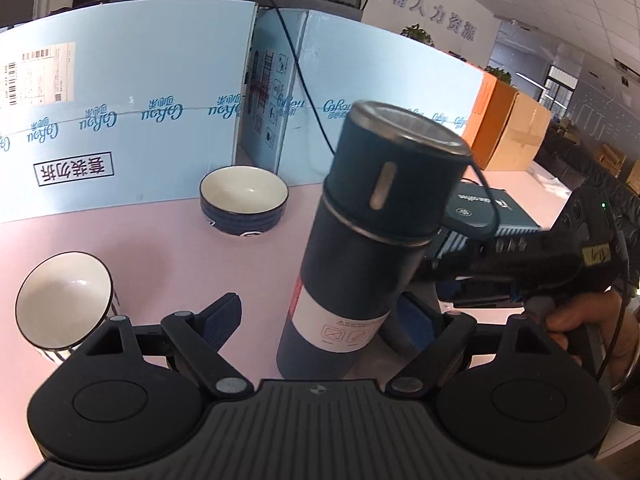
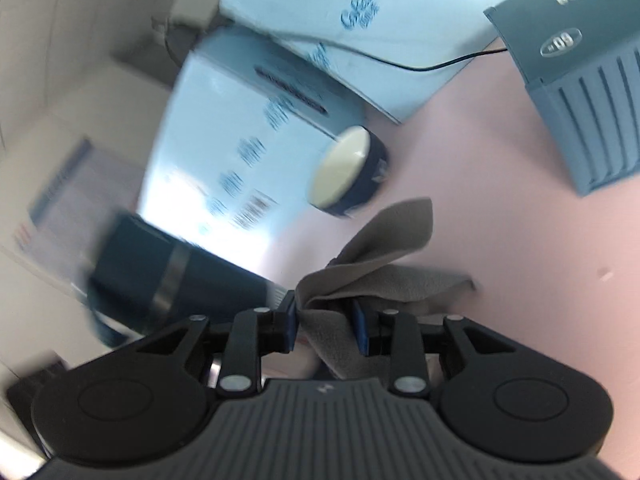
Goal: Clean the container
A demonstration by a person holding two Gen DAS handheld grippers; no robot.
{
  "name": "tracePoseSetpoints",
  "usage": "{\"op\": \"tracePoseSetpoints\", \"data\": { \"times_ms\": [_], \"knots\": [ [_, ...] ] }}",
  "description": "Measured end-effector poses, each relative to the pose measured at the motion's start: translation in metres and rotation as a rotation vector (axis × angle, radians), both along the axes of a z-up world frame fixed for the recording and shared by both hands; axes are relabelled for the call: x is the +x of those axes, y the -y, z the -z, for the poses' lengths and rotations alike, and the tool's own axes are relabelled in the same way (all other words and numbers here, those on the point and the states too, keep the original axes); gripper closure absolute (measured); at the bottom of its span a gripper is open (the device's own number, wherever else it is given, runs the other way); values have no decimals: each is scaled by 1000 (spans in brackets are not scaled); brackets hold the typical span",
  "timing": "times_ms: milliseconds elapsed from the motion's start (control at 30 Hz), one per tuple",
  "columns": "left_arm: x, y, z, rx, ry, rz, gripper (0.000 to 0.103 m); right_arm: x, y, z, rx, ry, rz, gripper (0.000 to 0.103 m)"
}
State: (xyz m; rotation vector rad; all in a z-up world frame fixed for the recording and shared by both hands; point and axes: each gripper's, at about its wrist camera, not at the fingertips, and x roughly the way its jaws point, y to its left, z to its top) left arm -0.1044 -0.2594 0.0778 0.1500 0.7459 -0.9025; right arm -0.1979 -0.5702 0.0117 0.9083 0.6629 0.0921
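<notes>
1. Grey cloth (image 2: 384, 236) is what we are logging first. It is bunched in the right gripper (image 2: 325, 314), whose fingers are pressing in on it from both sides, with loose folds sticking up and out past the tips.
2. We are reading the left gripper (image 1: 320, 308) as standing apart, with the flask (image 1: 360, 240) between its fingers. Pink table (image 1: 140, 248) is showing in the gap between the left finger (image 1: 224, 320) and the flask wall. The other finger is sitting just beside the flask, and we cannot tell whether it is touching.
3. The flask is dark blue with a metal-rimmed lid, a white label low on its body and a thin loop hanging off the lid. It is leaning in the left wrist view. Its base is dropping behind the gripper body, so we cannot tell whether it is resting on the table.
4. In the left wrist view the right gripper is reaching in from the right with a hand (image 1: 576, 324) wrapped on its handle. Its tip is hiding behind the flask.
5. We are noting a white-lined bowl (image 1: 64, 304) near the left edge, tipped toward the camera.
6. Farther back, a dark blue striped bowl (image 1: 244, 200) is sitting upright, well apart from the flask.
7. A teal box (image 1: 480, 208) is lying behind the flask.
8. Pale blue cartons (image 1: 140, 100) are lining the far edge, with a black cable (image 1: 296, 60) running down in front of them.
</notes>
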Motion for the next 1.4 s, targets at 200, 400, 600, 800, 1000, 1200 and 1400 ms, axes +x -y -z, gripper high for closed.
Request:
{"op": "tracePoseSetpoints", "data": {
  "times_ms": [200, 400, 600, 800, 1000, 1200, 1400],
  "knots": [
    [-14, 8, 1, 119, 51, -102, 20, 7, -13, -5, -371, -43, -204, 59],
    [-34, 12, 7, 137, 63, -152, 20, 12, -12, 15, -573, -122, -359, 59],
    [-41, 14, 14, 93, 66, -179, 20, 14, -8, 22, -630, -49, -393, 85],
    [-53, 16, 16, 70, 91, -206, 20, -6, 1, -16, -514, 114, -242, 86],
    [-58, 18, 4, 17, 139, -209, 20, -31, 18, -71, -349, 335, -147, 86],
    [-59, 28, -14, 6, 208, -184, 19, -25, 29, -93, -195, 413, -143, 84],
    [-59, 43, -19, 17, 242, -149, 19, -7, 22, -76, -248, 389, -195, 84]
  ]
}}
